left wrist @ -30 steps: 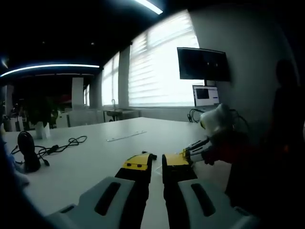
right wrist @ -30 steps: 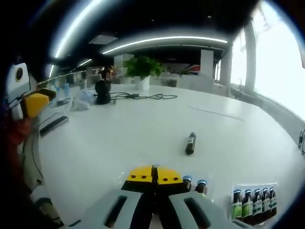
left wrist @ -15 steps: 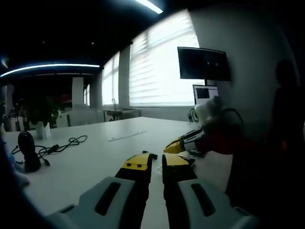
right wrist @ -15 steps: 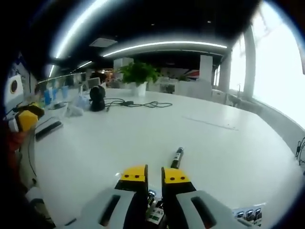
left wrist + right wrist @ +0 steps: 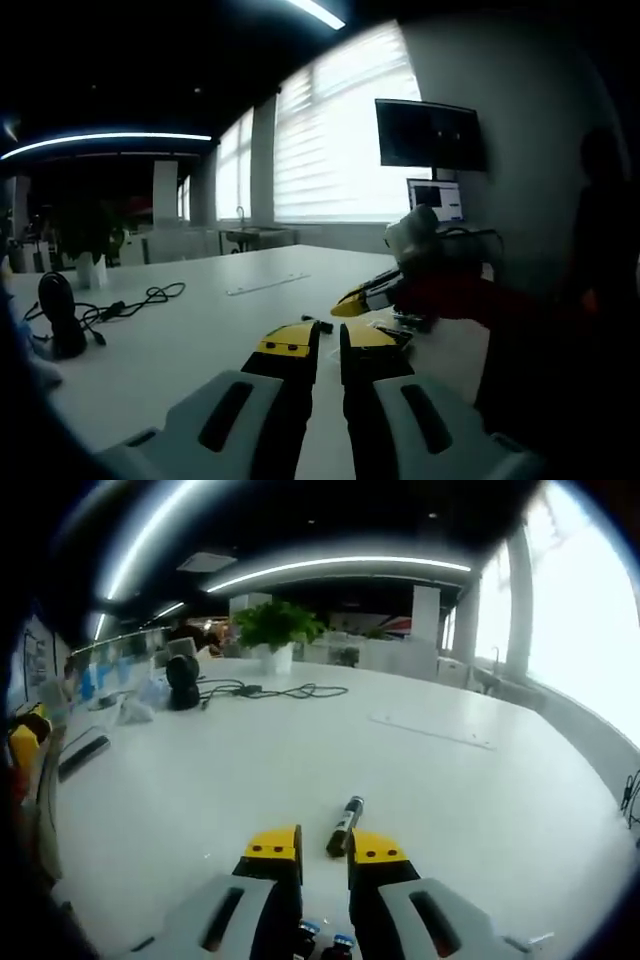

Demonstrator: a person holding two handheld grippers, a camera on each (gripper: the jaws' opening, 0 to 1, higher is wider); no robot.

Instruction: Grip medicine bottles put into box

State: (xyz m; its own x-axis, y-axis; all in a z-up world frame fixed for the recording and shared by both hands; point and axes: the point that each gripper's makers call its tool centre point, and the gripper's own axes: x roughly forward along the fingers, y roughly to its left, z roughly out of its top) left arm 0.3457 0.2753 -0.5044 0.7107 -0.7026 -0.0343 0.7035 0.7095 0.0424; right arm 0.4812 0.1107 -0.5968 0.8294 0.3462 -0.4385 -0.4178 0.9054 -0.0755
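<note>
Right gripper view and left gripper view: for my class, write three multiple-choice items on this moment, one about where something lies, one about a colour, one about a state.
1. Where does the dark bottle lie on its side?
A. On the white table, just beyond the right gripper
B. In a box
C. On the floor

2. What colour are the left gripper jaw tips?
A. Red
B. Yellow
C. Green

3. How do the right gripper's jaws stand?
A. Clamped on the plant
B. Pressed together
C. Apart, with a gap between

Key: 1 A, it lies on the tabletop ahead of the jaws; 2 B, both tips are yellow; 3 C, table shows between them.
</note>
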